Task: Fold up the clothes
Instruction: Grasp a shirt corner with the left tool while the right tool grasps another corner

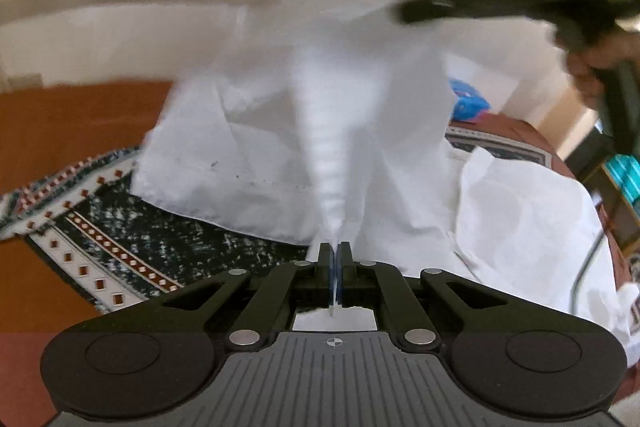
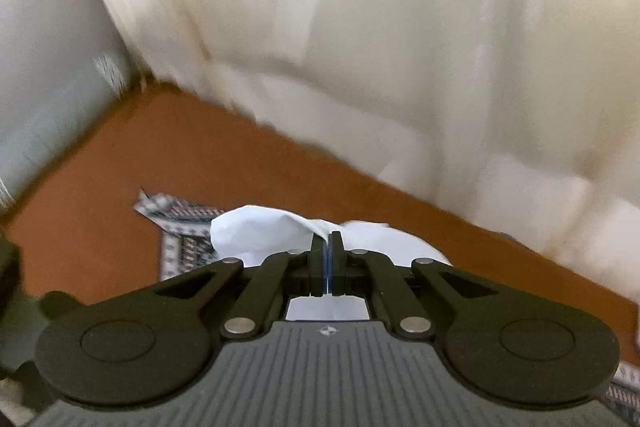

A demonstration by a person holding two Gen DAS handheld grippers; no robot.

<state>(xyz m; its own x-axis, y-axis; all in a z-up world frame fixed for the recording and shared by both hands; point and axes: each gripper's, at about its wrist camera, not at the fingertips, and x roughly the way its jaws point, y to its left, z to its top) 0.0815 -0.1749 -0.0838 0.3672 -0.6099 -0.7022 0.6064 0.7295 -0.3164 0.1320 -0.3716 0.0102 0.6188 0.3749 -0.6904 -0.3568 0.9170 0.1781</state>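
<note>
A white garment (image 1: 320, 115) hangs lifted in the air over a patterned rug (image 1: 132, 239). My left gripper (image 1: 335, 247) is shut on a bunched fold of it, which stretches up and away in a tight twist. My right gripper (image 1: 412, 11) shows at the upper right of the left wrist view, holding the garment's top. In the right wrist view my right gripper (image 2: 327, 237) is shut on the white cloth (image 2: 260, 231), which bulges just beyond the fingers. Part of the garment lies crumpled at the right (image 1: 528, 219).
An orange-brown floor (image 2: 224, 163) surrounds the rug (image 2: 180, 227). Cream curtains (image 2: 360, 27) hang along the far wall. A blue item (image 1: 468, 103) lies behind the garment. Furniture with teal objects (image 1: 624, 179) and a cable (image 1: 588, 263) stand at the far right.
</note>
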